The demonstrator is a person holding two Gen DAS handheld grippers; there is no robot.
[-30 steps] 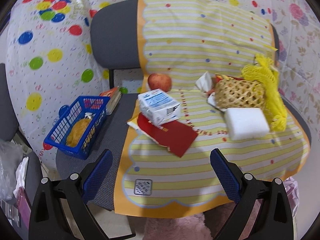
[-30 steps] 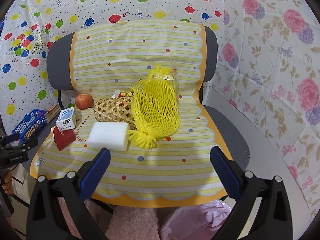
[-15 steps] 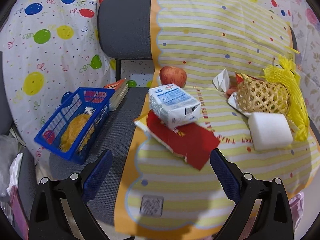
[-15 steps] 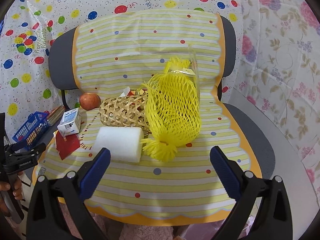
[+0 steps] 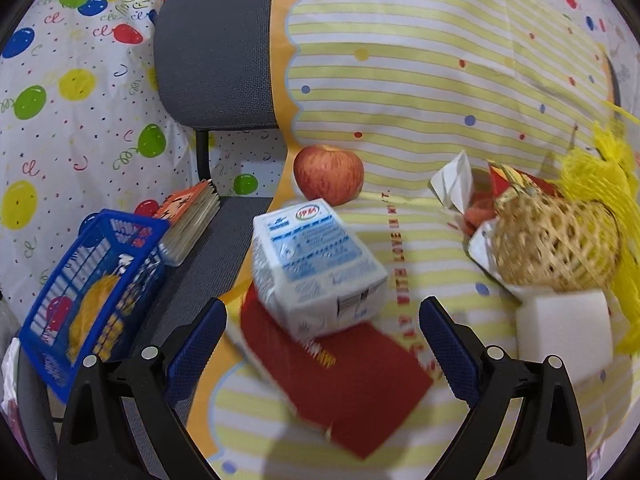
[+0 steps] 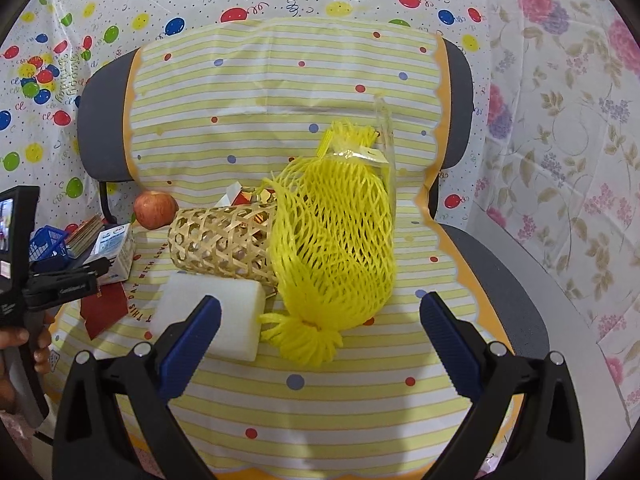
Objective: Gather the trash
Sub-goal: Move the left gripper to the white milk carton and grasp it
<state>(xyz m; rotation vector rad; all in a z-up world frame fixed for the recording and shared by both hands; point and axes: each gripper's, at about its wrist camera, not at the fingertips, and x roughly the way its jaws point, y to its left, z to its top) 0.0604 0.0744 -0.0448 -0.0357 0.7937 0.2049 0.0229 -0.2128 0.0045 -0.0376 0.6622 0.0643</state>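
Observation:
A white and blue milk carton (image 5: 316,264) lies tilted on a red envelope (image 5: 340,380) on the striped chair cover. My left gripper (image 5: 322,344) is open, its blue pads on either side of the carton's near end, not touching. In the right wrist view a yellow foam net (image 6: 332,248) lies over a woven bamboo basket (image 6: 222,242), with a white foam block (image 6: 212,312) in front. My right gripper (image 6: 320,336) stands open just short of the net's tied end. The carton (image 6: 116,250) and the left gripper body show at far left.
A red apple (image 5: 328,174) sits behind the carton. A blue plastic basket (image 5: 88,296) holding something yellow and a small book (image 5: 188,216) rest on the bare grey seat at left. Crumpled white paper (image 5: 456,178) and red wrappers lie by the bamboo basket (image 5: 552,240).
Both grippers have moved forward. The left one has closed in on the milk carton, which now looms large between its fingers. The right one has neared the yellow net.

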